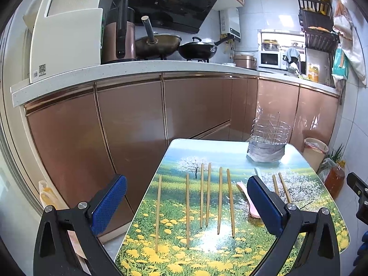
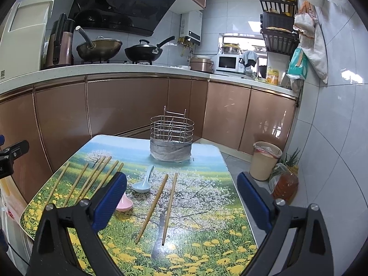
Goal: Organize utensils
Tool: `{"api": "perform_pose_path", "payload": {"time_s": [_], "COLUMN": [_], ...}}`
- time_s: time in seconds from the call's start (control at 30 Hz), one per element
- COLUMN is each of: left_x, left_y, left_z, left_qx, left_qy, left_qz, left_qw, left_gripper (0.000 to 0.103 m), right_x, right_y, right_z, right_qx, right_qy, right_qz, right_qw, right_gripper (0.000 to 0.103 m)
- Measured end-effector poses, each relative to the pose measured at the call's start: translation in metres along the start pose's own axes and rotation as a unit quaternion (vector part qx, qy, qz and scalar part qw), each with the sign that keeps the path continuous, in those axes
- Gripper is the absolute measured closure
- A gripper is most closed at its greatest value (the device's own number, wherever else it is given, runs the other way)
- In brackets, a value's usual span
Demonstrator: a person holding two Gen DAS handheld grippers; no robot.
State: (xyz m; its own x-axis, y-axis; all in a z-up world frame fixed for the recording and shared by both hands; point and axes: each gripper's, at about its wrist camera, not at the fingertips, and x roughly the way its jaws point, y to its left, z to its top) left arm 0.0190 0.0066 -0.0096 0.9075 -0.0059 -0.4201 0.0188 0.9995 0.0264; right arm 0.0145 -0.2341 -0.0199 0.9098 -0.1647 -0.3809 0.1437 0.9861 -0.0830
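Several wooden chopsticks (image 1: 208, 194) lie in a row on the flower-print table (image 1: 197, 248). Two more chopsticks (image 2: 169, 208) lie apart near the middle in the right wrist view. A pale blue spoon (image 2: 143, 181) and a pink spoon (image 2: 124, 203) lie between the groups. A wire utensil holder (image 2: 171, 135) wrapped in grey at its base stands at the table's far end; it also shows in the left wrist view (image 1: 269, 139). My left gripper (image 1: 187, 203) is open above the row. My right gripper (image 2: 181, 200) is open above the pair.
Brown kitchen cabinets (image 1: 128, 124) and a white counter with woks (image 1: 158, 42) lie beyond the table. A beige bin (image 2: 264, 159), a bottle of oil (image 2: 285, 185) and green onions stand on the floor at the right, by the tiled wall.
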Motion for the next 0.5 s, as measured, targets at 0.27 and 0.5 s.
{"api": "perform_pose_path", "payload": {"time_s": [0.27, 0.5], "left_x": [0.0038, 0.0087], "left_y": [0.0001, -0.0002], "left_z": [-0.0024, -0.0025], "left_qx": [0.002, 0.006], "left_qy": [0.003, 0.008], "left_qz": [0.005, 0.003], "left_qw": [1.0000, 0.9999], "left_gripper": [0.000, 0.000], "right_x": [0.0026, 0.0054], "right_y": [0.0014, 0.0015], "right_z": [-0.0011, -0.0004], "right_qx": [0.002, 0.008], "right_qy": [0.001, 0.000], "right_qz": [0.004, 0.007], "right_qw": [1.000, 1.000], "right_gripper": [0.006, 0.006]}}
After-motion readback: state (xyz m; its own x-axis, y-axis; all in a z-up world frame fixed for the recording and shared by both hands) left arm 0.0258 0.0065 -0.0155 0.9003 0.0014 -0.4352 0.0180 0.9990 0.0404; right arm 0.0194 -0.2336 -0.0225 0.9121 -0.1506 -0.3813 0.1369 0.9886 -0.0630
